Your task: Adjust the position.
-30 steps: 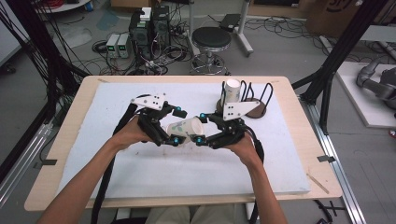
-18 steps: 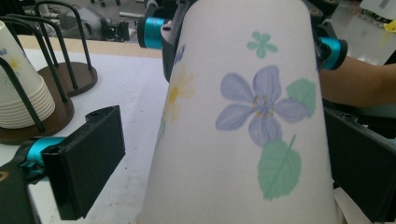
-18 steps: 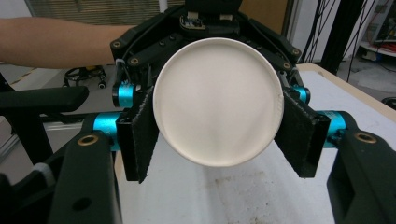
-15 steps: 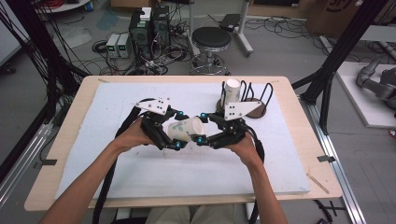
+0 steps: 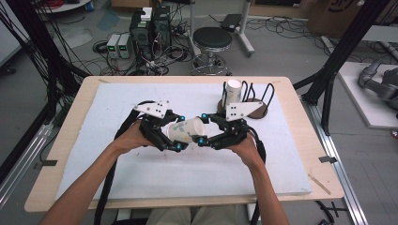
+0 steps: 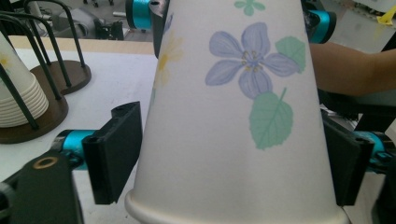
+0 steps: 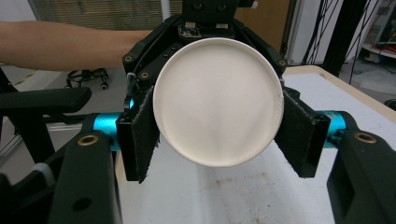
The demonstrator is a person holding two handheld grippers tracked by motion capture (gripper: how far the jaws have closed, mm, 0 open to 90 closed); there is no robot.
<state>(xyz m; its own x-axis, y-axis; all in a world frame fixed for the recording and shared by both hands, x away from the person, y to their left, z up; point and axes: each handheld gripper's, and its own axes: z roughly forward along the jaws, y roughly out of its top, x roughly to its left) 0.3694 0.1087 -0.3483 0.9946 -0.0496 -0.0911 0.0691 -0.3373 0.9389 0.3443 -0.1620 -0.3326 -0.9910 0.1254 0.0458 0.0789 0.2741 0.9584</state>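
Observation:
A white paper cup point(image 5: 187, 129) printed with flowers lies on its side in the air above the middle of the table, between both grippers. My right gripper point(image 5: 202, 128) is shut on its narrow end. In the right gripper view its pads point(image 7: 140, 135) press the cup's round white base point(image 7: 217, 107) from both sides. My left gripper point(image 5: 179, 133) comes from the left, and its jaws have just been closing around the wider end. The left gripper view shows both pads point(image 6: 116, 149) against the cup wall point(image 6: 233, 116) just above the rolled rim.
A stack of paper cups point(image 5: 233, 91) stands in a black wire holder point(image 5: 256, 110) on a round brown base behind the right gripper; the stack point(image 6: 16, 88) also sits at the left of the left gripper view. A white mat point(image 5: 141, 178) covers the wooden table. A stool point(image 5: 212, 40) stands beyond the far edge.
The left gripper's jaws have drawn in onto the cup. Both hands have stayed where they were, and the right gripper keeps its hold.

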